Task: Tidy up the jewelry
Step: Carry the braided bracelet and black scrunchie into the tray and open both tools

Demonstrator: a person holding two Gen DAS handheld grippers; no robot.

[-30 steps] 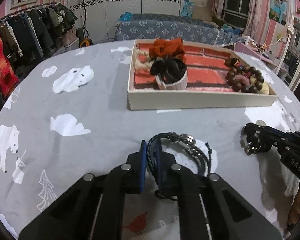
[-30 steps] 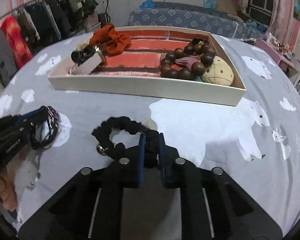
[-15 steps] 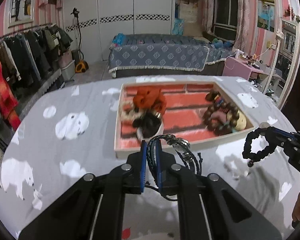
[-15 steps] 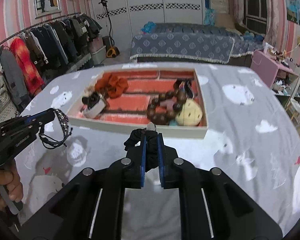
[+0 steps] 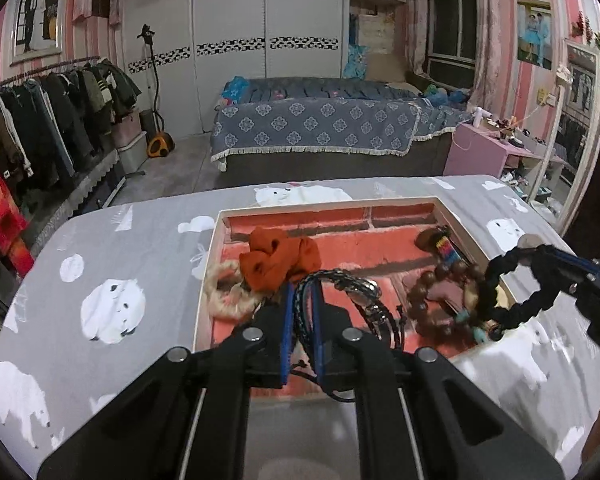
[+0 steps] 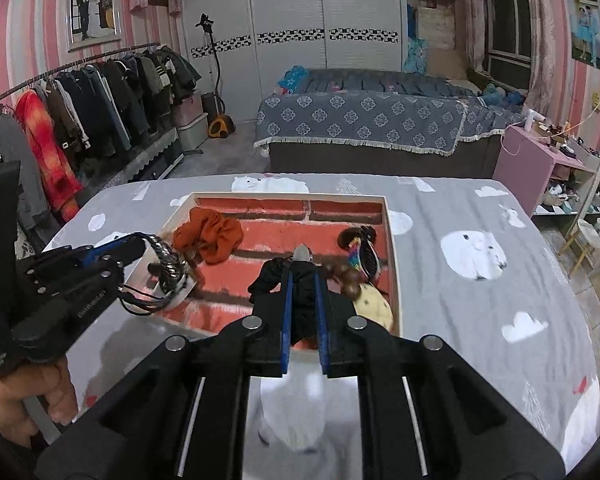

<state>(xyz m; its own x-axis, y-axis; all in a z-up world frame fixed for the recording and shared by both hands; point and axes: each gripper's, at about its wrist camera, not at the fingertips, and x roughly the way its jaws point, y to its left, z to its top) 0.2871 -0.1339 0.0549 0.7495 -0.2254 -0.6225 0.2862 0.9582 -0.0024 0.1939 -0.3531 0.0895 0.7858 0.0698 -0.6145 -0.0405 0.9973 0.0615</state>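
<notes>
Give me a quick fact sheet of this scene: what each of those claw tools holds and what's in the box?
left gripper: shut on braided bracelet, held above the tray
right gripper: shut on black scrunchie, above the tray's near edge
tray: shallow, brick-patterned floor
in tray: orange scrunchie, wooden bead bracelet, cream scrunchie
surface: grey polar-bear cloth
</notes>
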